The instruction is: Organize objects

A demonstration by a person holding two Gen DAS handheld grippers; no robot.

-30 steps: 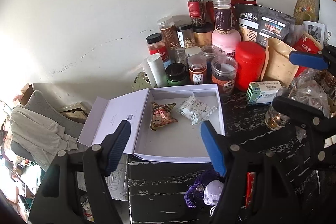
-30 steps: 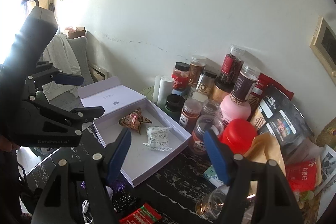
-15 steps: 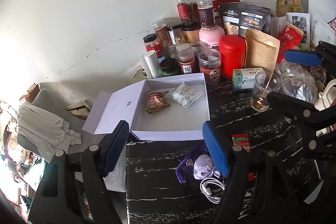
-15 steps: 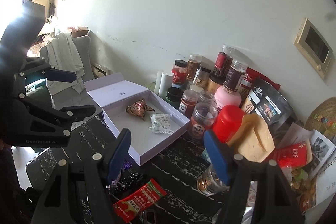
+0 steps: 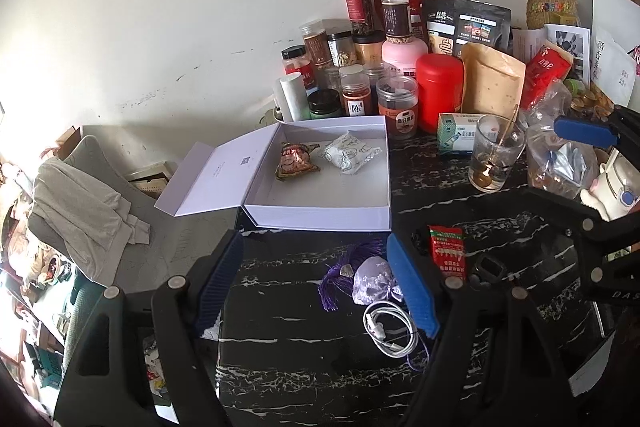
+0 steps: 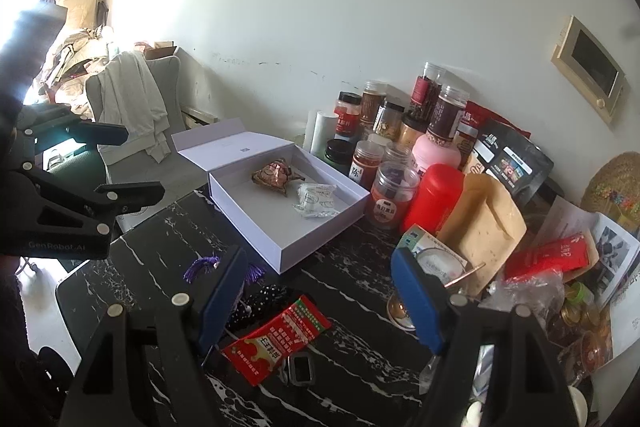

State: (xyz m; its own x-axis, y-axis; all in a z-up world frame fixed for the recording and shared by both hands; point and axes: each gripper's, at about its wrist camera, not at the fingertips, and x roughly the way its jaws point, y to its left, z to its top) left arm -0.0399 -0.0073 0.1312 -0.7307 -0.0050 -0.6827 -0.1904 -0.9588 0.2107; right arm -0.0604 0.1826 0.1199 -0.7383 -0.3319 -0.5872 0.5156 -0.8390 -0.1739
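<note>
Left gripper [image 5: 316, 283]: jaws wide, empty, above the table's [image 5: 300, 367] front edge. Right gripper [image 6: 320, 291]: jaws opening, empty, over red sachet [image 6: 280, 335].

One white box [image 5: 320, 215] ahead of the grippers holds two snack packs. One red packet [image 5: 447, 251], one white cable [image 5: 390, 331], one glass [image 5: 496, 159] sit nearby.

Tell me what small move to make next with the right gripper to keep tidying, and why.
Probably lower the right gripper, whose jaws are opening with nothing between them, onto the red packet lying loose on the black table just below it. The white box already holds two packets.
</note>
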